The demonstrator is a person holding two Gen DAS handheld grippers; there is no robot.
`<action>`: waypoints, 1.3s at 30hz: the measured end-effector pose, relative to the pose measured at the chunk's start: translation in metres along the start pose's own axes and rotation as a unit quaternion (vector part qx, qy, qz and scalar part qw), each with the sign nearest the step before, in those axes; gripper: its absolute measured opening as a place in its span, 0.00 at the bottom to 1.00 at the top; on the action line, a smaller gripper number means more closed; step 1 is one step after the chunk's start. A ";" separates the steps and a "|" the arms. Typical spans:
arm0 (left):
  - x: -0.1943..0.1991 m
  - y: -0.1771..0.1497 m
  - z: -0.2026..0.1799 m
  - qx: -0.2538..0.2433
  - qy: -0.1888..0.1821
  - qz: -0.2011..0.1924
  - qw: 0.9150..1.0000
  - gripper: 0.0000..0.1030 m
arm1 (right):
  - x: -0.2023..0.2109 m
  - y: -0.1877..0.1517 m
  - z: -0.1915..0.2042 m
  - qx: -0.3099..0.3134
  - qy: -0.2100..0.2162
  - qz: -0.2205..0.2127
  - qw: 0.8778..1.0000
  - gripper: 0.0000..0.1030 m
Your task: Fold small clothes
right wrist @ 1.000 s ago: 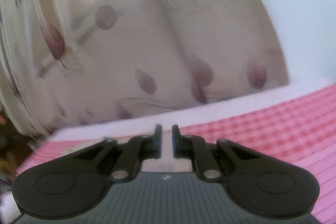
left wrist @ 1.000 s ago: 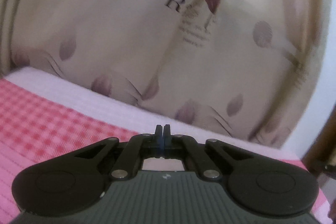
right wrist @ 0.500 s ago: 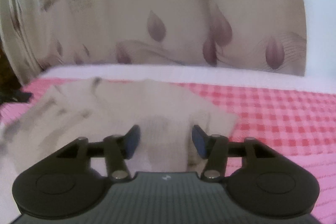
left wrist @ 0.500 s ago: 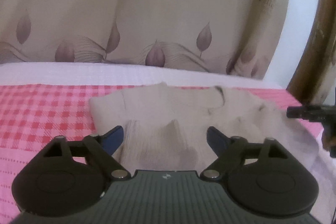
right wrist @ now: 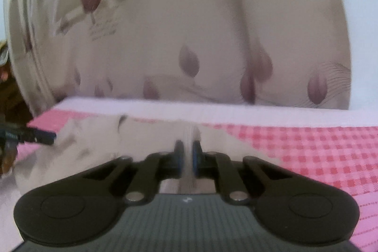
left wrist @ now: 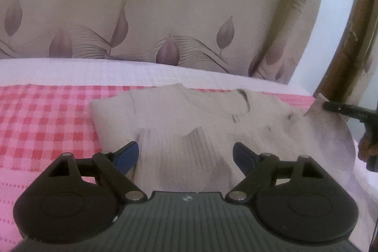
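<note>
Since half a second back: right gripper [right wrist: 187, 154] gone from parted above the fabric to nipped on a raised edge of the beige knitted top [left wrist: 189, 124]; left gripper [left wrist: 185, 155] unchanged, spread wide just above the garment

Step in hand, by judgement: first fold, carrying the pinched side across the body of the top.

To do it well:
- Keep the right pinch firm; fabric seen only as a thin blurred sliver between the pads, so depth of bite uncertain
- Bring the left down on the matching hem or side before lifting, so both corners travel together
- Carry low and level, lay the edge parallel to the far side, release only once flat
- Watch for the ribbed knit stretching or dragging on the pink checked bedcover [left wrist: 42, 124]

Position of the garment:
- Left gripper: top spread flat directly ahead and below, neckline at the far end, lower body running under and between the wide-set blue pads [left wrist: 126, 155], no contact discernible; holding nothing
- Right gripper: top ahead and to its left, one edge standing up between the nearly closed fingers; bare bedcover off to its right
- Right gripper's tip visible in the left view at far right, a corner of the top lifted against it
- Leaf-print curtain [left wrist: 165, 15] hanging beyond the bed, well past both tools
</note>
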State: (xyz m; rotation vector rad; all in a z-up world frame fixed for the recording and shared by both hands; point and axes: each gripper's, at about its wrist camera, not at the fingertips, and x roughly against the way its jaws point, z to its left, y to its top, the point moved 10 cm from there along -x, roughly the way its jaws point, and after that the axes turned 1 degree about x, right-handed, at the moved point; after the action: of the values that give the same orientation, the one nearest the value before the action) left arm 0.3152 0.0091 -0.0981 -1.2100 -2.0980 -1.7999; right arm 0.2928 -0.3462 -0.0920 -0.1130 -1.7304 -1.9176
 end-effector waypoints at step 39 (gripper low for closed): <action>-0.002 0.014 0.007 0.018 0.079 -0.063 0.995 0.13 | -0.028 -0.049 -0.015 0.020 0.000 0.087 0.996 0.10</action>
State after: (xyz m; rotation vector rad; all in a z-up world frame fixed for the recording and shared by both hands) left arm 0.3284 0.0138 -0.0901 -0.9115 -2.1496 -1.8342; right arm 0.2988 -0.3502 -0.1501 -0.2411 -1.7001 -1.7563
